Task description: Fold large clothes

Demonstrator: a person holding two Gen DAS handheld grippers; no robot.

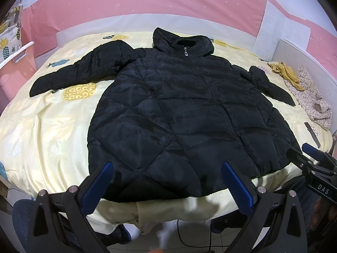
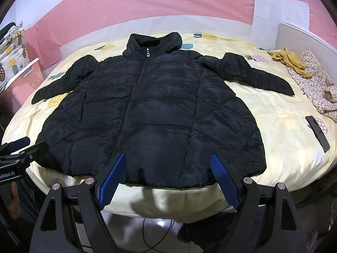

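A black quilted puffer jacket (image 1: 179, 109) lies flat and face up on the bed, zipped, hood at the far end, both sleeves spread out to the sides. It also shows in the right wrist view (image 2: 155, 113). My left gripper (image 1: 167, 168) is open and empty, hovering over the jacket's near hem. My right gripper (image 2: 168, 160) is open and empty, also over the near hem, further right. In the left wrist view the right gripper (image 1: 303, 149) appears at the right edge. In the right wrist view the left gripper (image 2: 31, 143) appears at the left edge.
The bed has a pale yellow pineapple-print sheet (image 1: 46, 126). A mustard cloth (image 2: 290, 60) and a floral garment (image 2: 316, 88) lie at the right side, with a dark phone-like slab (image 2: 318, 132) nearer. A pink tub (image 1: 16, 63) stands left. Cables lie on the floor below.
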